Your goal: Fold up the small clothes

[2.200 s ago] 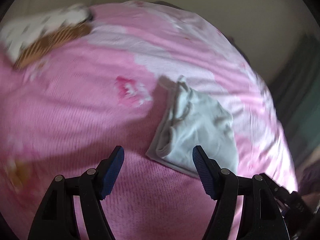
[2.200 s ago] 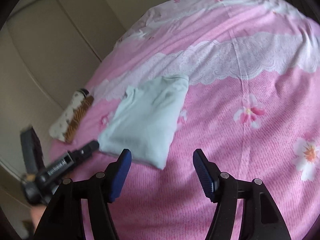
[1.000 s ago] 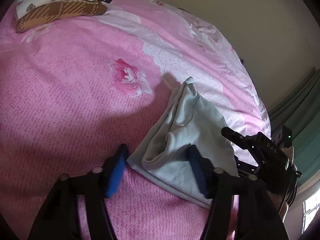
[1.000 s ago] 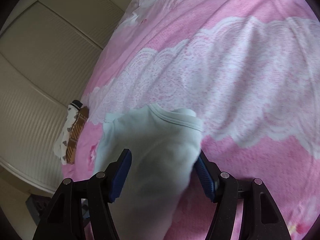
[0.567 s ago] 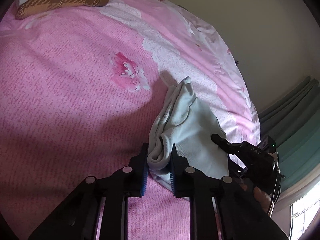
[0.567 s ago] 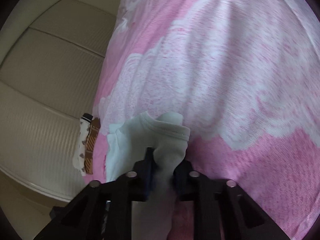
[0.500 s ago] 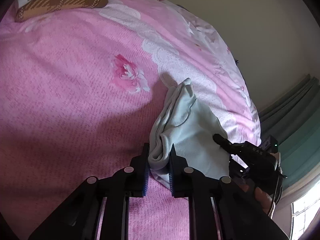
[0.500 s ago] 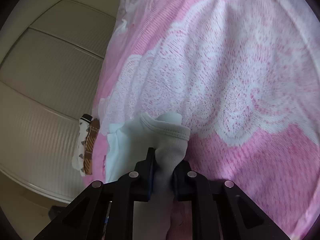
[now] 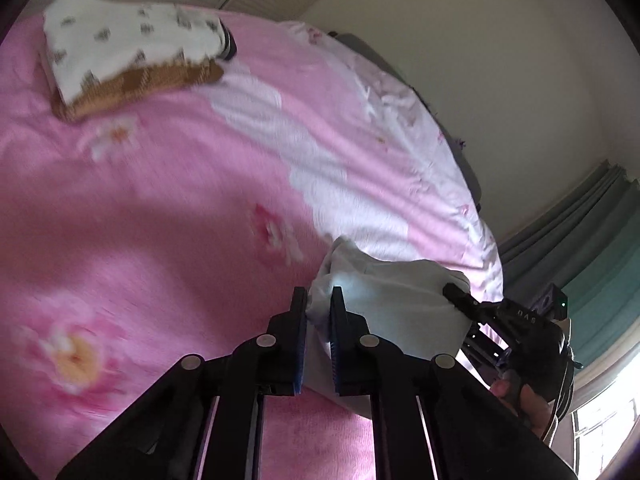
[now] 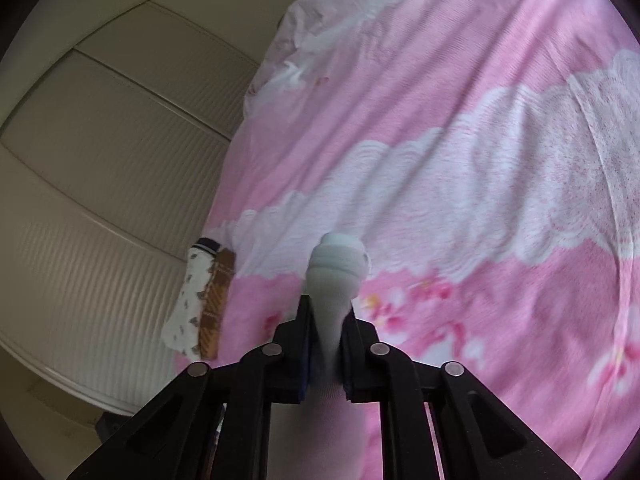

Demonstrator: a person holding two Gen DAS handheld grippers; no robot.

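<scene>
- Both jaw pairs are closed on one pale mint garment (image 9: 394,300): the left gripper (image 9: 318,300) is clamped on one bunched edge, and the right gripper (image 10: 326,312) is clamped on another fold of the garment (image 10: 338,268).
- Jaw closure has just taken place on both grippers, with the cloth caught between the blue pads.
- Count: one mint garment, two grippers, and one stack of two folded pieces, a white printed piece (image 9: 128,40) laid on a brown patterned piece (image 9: 140,84).
- The stack is seen far ahead and to the left of the left jaws, on the pink floral bedcover (image 9: 160,200). In the right wrist view it (image 10: 200,300) is seen to the left of the jaws, at the bed edge.
- Compared with the frames from one second ago, the garment is no longer spread flat on the bedcover; it is raised and stretched between the two grippers, and more of the bedcover is exposed below it.
- Both grippers are pointed forward and tilted downward toward the bed.
- From the left wrist view, the right gripper (image 9: 452,294) is seen to the right of the jaws, with the person's hand (image 9: 524,396) wrapped around its body.
</scene>
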